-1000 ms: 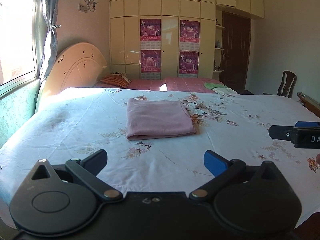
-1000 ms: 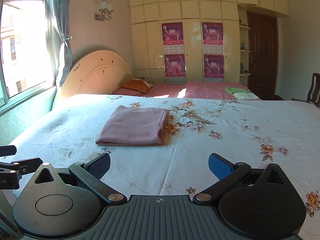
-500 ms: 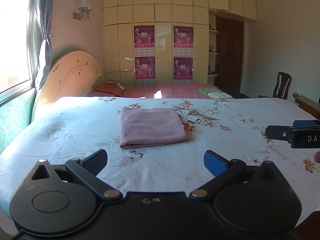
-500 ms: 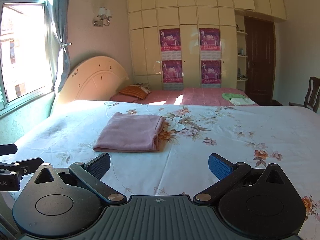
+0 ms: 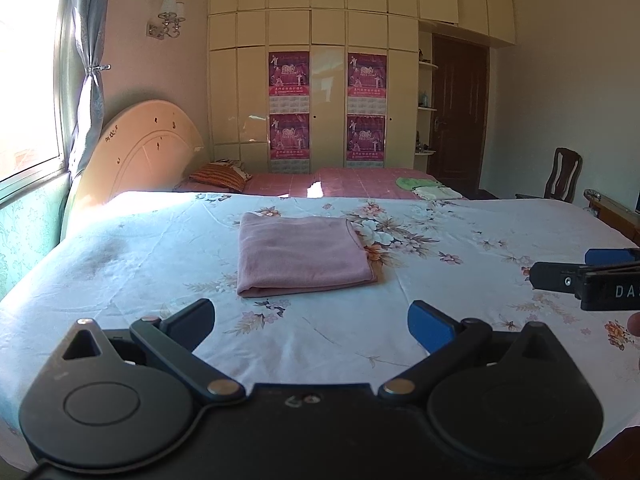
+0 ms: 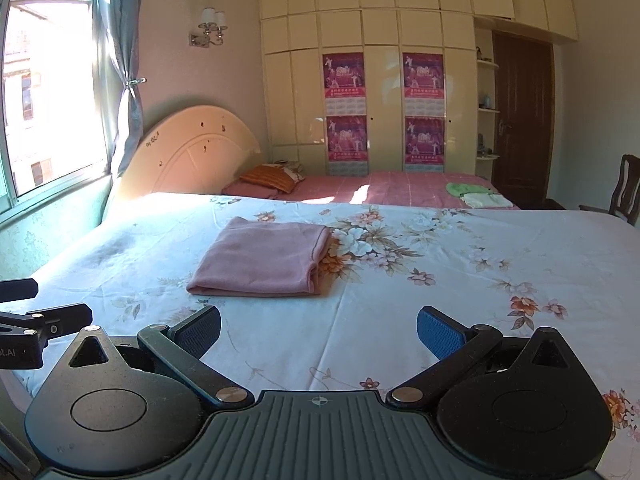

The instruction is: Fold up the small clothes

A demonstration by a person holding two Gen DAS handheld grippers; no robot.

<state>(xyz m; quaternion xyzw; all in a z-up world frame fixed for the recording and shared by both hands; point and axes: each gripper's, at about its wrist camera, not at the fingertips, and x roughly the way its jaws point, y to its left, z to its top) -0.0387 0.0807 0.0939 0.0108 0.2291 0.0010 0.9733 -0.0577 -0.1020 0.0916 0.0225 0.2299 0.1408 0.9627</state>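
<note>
A pink garment (image 5: 300,254) lies folded into a neat rectangle on the floral bedsheet (image 5: 460,300); it also shows in the right wrist view (image 6: 264,260). My left gripper (image 5: 312,324) is open and empty, held above the near part of the bed, short of the garment. My right gripper (image 6: 318,328) is open and empty, also near the bed's front and apart from the garment. The right gripper's side shows at the right edge of the left wrist view (image 5: 588,280). The left gripper's side shows at the left edge of the right wrist view (image 6: 36,324).
A second bed with a pink cover (image 5: 352,184) stands behind, with an orange pillow (image 5: 220,172) and folded green and white clothes (image 5: 428,188). A headboard (image 5: 148,148) and window (image 5: 28,80) are left. A wooden chair (image 5: 564,174) and dark door (image 5: 458,116) are right.
Both grippers have tilted up and drawn back a little, so the bed and garment sit lower in both views. The garment has not moved. Both grippers stay open.
</note>
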